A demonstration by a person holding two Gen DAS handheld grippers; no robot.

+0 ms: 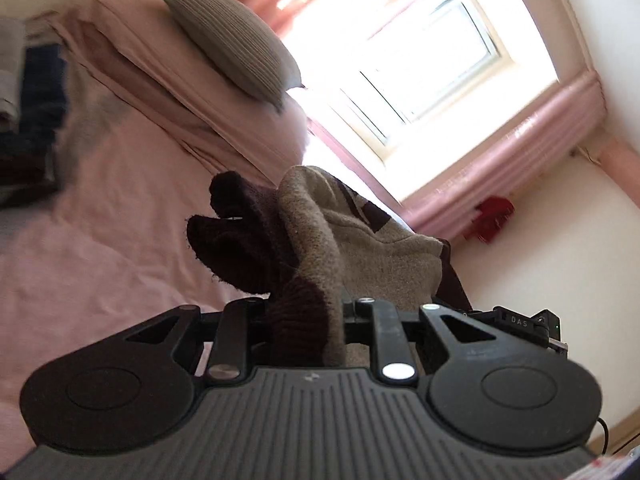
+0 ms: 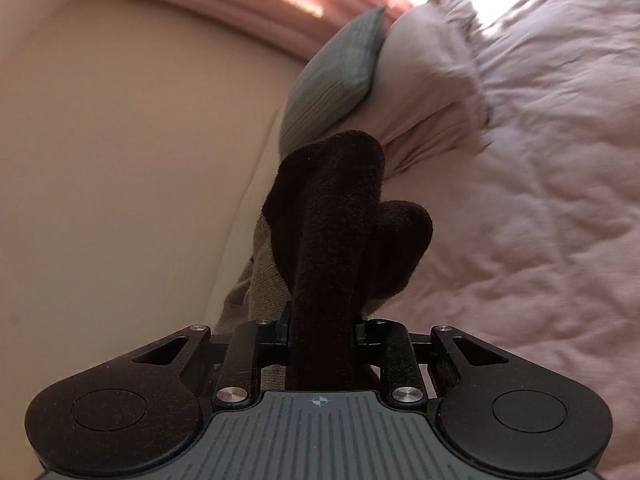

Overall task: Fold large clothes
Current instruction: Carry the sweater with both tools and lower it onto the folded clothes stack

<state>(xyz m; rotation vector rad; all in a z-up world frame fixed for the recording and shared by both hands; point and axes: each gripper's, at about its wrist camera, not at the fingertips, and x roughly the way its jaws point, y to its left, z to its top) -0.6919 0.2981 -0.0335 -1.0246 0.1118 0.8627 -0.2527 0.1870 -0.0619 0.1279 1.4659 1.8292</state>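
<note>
Maroon and oatmeal wool fills the space in front of both tools: one large knitted sweater in dark maroon and beige (image 1: pixel 360 240), bunched and lifted clear above the pink bed cover (image 1: pixel 100 240), is pinched at two places. The left gripper (image 1: pixel 304 320), black with a ribbed grey body, has its jaws drawn in narrow around a thick fold of the knit; dark maroon ribbing and a beige layer both pass between them and rise ahead of the tool in two rounded lumps. The right gripper (image 2: pixel 320 328) is likewise closed down on the garment, a tall dark maroon fold (image 2: pixel 332 232) standing straight up out of its jaws, with beige knit hanging just to the left of it.

Behind the sweater in the left wrist view, a grey ribbed cushion (image 1: pixel 236 44) leans on pink pillows (image 1: pixel 152 64) at the head of the bed. A bright window (image 1: pixel 432 64) with pale pink curtains (image 1: pixel 520 152) glares beyond, and something small and red (image 1: pixel 488 220) sits against the white wall below it, too blurred to name. At the far left edge a stack of folded clothes in navy, grey and dark red (image 1: pixel 28 112) rests on the bed.

From the right wrist, the same cushion (image 2: pixel 340 72) and pillows (image 2: pixel 432 92) show beside a cream wall (image 2: pixel 120 160), the rumpled cover (image 2: pixel 540 220) spreading to the right
</note>
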